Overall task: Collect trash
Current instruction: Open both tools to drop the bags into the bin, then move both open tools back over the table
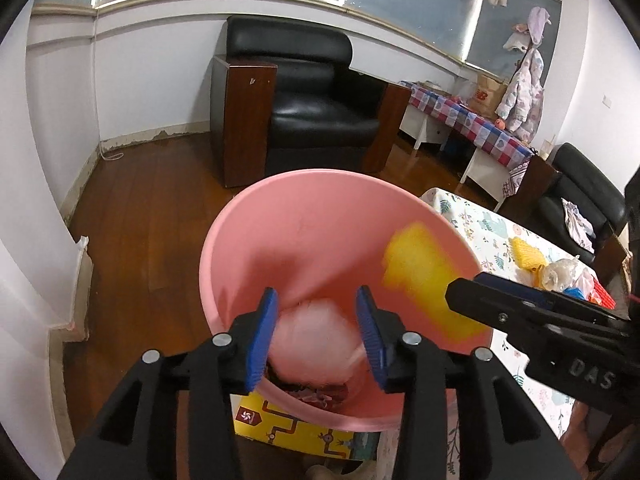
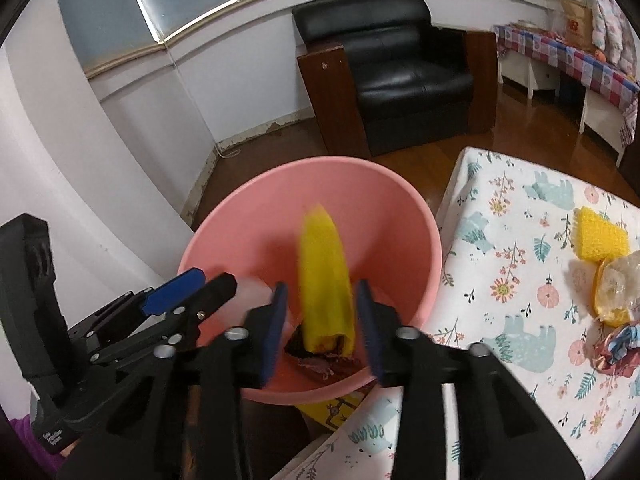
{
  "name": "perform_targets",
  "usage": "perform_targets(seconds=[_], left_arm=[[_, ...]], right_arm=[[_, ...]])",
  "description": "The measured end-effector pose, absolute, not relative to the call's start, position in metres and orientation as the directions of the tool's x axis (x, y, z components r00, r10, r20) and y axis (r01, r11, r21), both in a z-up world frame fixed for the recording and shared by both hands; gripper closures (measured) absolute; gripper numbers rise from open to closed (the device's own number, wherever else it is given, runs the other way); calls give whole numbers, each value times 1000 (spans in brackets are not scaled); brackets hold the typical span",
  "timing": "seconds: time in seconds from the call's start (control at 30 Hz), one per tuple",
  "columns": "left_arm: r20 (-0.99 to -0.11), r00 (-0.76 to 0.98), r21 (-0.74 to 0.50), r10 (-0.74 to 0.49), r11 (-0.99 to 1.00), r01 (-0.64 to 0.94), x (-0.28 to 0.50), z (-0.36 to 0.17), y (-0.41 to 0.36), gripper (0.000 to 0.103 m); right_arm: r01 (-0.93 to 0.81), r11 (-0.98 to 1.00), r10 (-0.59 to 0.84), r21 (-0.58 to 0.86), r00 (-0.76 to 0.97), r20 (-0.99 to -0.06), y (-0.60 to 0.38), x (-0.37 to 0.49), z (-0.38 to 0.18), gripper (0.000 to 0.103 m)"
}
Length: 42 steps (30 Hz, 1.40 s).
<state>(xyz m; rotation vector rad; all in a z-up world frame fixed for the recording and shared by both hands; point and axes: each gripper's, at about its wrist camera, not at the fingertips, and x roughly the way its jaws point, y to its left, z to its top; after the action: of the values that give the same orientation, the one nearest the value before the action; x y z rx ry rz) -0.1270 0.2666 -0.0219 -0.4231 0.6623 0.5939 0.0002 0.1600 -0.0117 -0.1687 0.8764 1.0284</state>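
Both grippers hang over the pink bin (image 1: 320, 240) so what they release lands inside. The left gripper (image 1: 316, 332), jaws spread, has a blurred pale plastic wad (image 1: 316, 336) loose between them. The right gripper (image 2: 322, 330), jaws spread too, clears a blurred yellow foam net (image 2: 324, 280). Farther off, more trash (image 2: 608, 280) waits on the bench (image 2: 500, 240).

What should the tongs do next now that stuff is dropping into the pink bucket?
Probably swing the right tongs back to the flowery table for the yellow foam net. Both tongs stand open over the pink bucket: a blurred yellow piece and a pale pink bag look to be falling in, pads clear of them, while more trash waits on the table.
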Motion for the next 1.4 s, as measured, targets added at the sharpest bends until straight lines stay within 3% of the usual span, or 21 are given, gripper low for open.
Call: perform_targets(seconds=[0.07,0.6,1.4], left_arm=[[-678,631,-177,376,750,-637,-127,-22,268,60],[-651,657,-198,379,752,-629,-125,-8,249,59],[-623,714,-150,320,847,-510,-82,23,176,59]], right_arm=[[-810,529,678,255,222,-701,160,-1,-10,57],[-791,576,688,204,335,-644,108,-6,16,56],[-668,689,668,280,436,-603,7,27,22,56]])
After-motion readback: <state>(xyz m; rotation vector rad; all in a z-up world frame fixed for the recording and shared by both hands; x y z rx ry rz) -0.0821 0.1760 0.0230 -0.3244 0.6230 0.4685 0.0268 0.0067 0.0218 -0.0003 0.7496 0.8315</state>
